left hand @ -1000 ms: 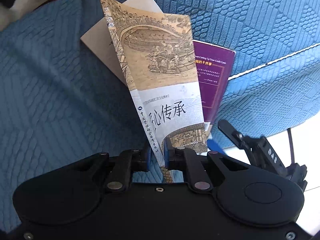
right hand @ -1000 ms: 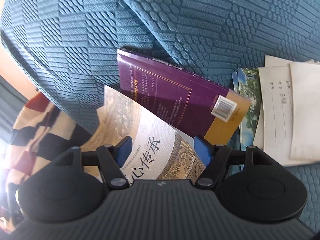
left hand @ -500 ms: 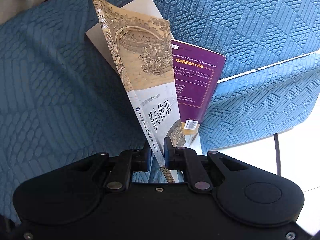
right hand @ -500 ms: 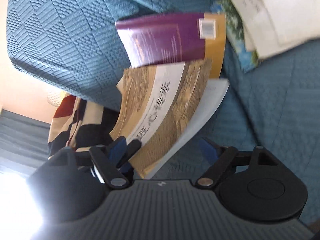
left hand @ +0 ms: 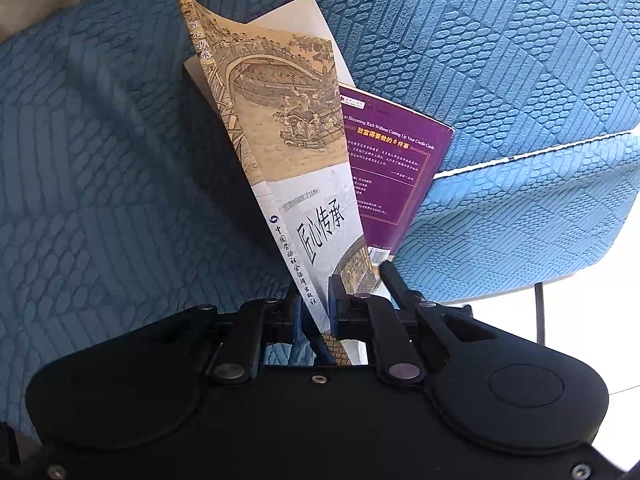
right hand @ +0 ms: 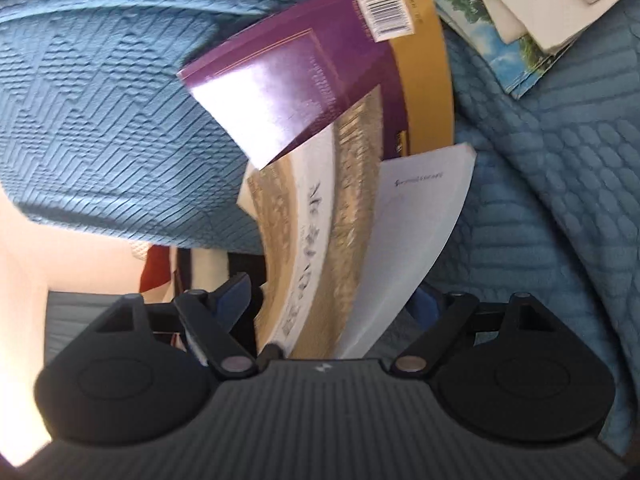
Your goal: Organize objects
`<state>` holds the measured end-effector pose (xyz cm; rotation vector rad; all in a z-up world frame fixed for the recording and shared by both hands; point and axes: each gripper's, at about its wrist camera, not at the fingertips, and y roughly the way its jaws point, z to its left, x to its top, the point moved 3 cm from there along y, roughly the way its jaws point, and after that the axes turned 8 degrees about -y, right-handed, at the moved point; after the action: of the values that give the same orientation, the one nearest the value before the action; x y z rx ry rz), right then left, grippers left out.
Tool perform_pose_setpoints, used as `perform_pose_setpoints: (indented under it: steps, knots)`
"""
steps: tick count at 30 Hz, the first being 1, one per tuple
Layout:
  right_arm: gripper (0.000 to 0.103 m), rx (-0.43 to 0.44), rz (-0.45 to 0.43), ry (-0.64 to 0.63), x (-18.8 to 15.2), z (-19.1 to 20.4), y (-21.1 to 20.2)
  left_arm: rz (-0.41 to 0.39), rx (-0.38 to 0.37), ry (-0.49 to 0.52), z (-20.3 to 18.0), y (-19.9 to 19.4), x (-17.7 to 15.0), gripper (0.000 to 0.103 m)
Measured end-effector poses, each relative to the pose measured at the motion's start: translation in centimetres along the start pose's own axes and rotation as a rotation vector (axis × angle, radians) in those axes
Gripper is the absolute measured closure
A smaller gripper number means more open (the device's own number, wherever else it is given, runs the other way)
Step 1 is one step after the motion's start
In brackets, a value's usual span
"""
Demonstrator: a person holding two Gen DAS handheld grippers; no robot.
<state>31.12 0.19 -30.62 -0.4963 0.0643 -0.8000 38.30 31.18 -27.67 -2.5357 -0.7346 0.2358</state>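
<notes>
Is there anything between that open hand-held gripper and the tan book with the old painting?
Nothing visible. The tan book already sits between the open jaws of the right hand-held gripper, though the view is blurred. The left hand-held gripper pinches its spine corner.

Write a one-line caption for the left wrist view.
Left claw shut on the spine edge of a painted-cover book, tilted over a purple book on the blue sofa.

A blue textured sofa [left hand: 120,140] and striped cloth [right hand: 172,264] fill the background.
</notes>
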Motion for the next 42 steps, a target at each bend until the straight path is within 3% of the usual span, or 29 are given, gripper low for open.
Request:
perform_pose_setpoints:
  steps: [3, 9, 13, 18, 22, 30, 37, 42]
  knots:
    - [0.018, -0.026, -0.03, -0.003, 1.0, -0.4, -0.1, 0.001, -0.01, -0.007, 0.0, -0.1, 0.0, 0.092]
    - [0.033, -0.066, -0.067, -0.012, 2.7, -1.2, -0.4, -0.001, -0.014, -0.012, 0.1, -0.3, 0.0, 0.091]
    - [0.04, -0.093, -0.064, -0.009, 3.0, -2.0, 0.2, -0.01, 0.034, 0.009, 0.3, -0.1, 0.1, 0.091]
    - [0.075, -0.149, -0.022, -0.052, 2.5, -2.2, 1.3, -0.039, 0.047, 0.002, 1.0, -0.8, 0.5, 0.091]
    - [0.083, -0.129, -0.011, -0.148, 1.6, -0.3, 0.4, -0.057, 0.042, 0.007, 1.3, -1.9, 0.7, 0.088]
    - [0.086, -0.105, -0.081, -0.45, 0.0, 6.3, -3.9, -0.02, -0.084, -0.012, 0.4, -4.9, -0.2, 0.088]
    - [0.086, -0.08, -0.094, -0.609, -1.4, 9.7, -7.7, 0.032, -0.121, -0.006, -1.0, -7.4, -1.5, 0.087]
    - [0.086, -0.067, -0.072, -0.633, -2.7, 10.8, -10.4, 0.079, -0.12, 0.008, -1.5, -9.5, -2.7, 0.087]
